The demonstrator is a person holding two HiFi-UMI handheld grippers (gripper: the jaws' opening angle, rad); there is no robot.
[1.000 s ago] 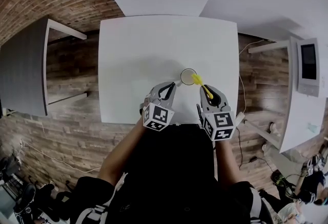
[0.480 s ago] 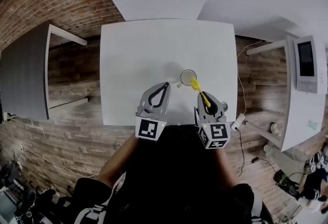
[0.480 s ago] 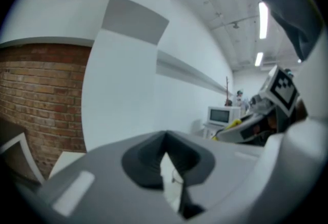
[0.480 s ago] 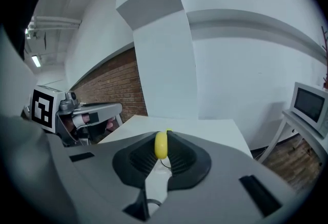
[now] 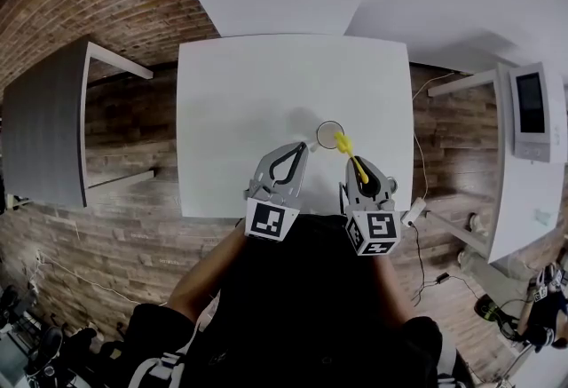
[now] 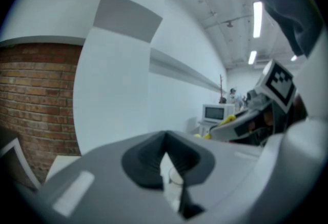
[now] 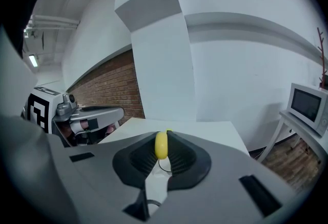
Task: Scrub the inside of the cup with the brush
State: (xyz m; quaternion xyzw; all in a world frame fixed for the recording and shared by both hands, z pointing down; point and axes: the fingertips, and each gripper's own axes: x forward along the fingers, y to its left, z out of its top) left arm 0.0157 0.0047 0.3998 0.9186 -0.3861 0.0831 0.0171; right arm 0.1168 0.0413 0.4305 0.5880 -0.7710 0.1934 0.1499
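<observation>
A clear glass cup [image 5: 329,134] stands on the white table [image 5: 240,84], near its front edge. My right gripper [image 5: 358,168] is shut on the handle of a yellow brush [image 5: 349,152], whose head reaches the cup's right rim. In the right gripper view the brush [image 7: 161,144] sits clamped between the pads, with the cup [image 7: 163,166] just below it. My left gripper [image 5: 303,146] is shut, its tip beside the cup's left side. Nothing shows between its jaws. In the left gripper view the cup [image 6: 174,178] appears just beyond the closed tips [image 6: 166,159].
A grey cabinet [image 5: 44,120] stands left of the table. A white side table with a microwave [image 5: 531,115] stands to the right, with a cable [image 5: 417,166] on the wood floor between. A brick wall runs along the left.
My left gripper drew back from the cup and rose, then came forward to the cup's left side again. The cup, the brush and my right gripper have hardly moved.
</observation>
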